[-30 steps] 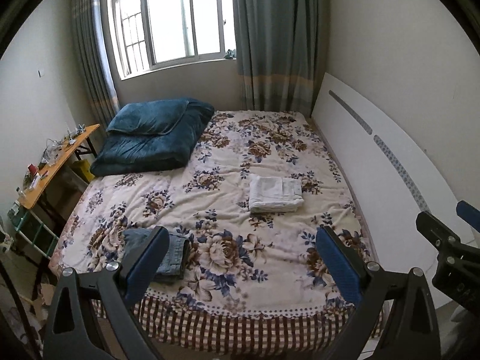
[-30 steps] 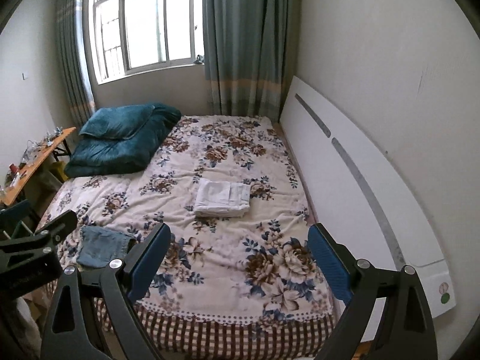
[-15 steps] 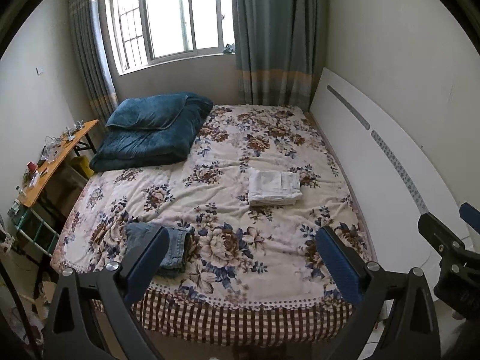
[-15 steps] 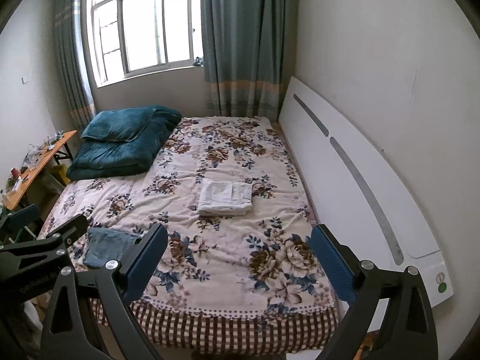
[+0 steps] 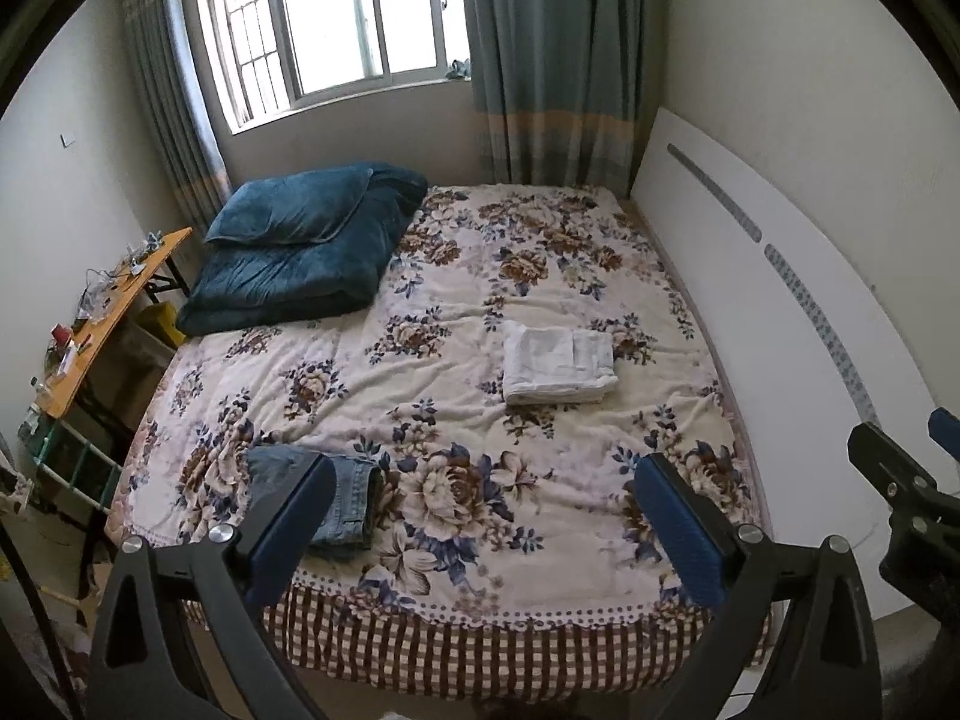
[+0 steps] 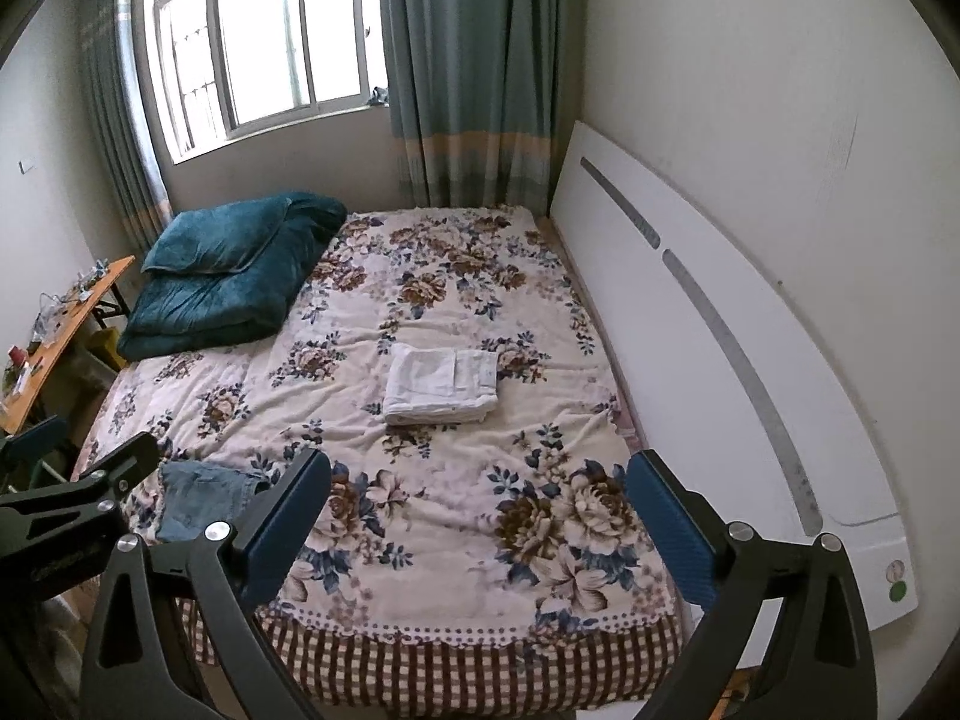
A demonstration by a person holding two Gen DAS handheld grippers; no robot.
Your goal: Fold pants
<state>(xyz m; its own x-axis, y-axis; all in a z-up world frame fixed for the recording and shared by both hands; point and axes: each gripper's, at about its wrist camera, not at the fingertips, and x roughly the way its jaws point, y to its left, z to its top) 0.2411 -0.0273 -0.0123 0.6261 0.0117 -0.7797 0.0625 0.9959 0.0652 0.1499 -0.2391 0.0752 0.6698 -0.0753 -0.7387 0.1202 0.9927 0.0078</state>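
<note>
Folded white pants [image 5: 558, 365] lie in the middle right of the floral bed [image 5: 456, 276]; they also show in the right wrist view [image 6: 443, 384]. Folded blue jeans [image 5: 345, 498] lie near the bed's front left corner, partly hidden by my left finger; they also show in the right wrist view [image 6: 201, 498]. My left gripper [image 5: 486, 516] is open and empty, held off the foot of the bed. My right gripper [image 6: 480, 516] is open and empty too, beside it on the right.
A folded teal quilt with a pillow [image 5: 300, 252] sits at the bed's far left. A white headboard [image 5: 780, 312] runs along the right wall. A wooden side table [image 5: 102, 312] with clutter stands left of the bed. A window and curtains [image 5: 540, 60] are behind.
Both grippers have drawn back from the bed and risen a little, so more of the bed's checked front edge and the floor show. The clothes have not moved.
</note>
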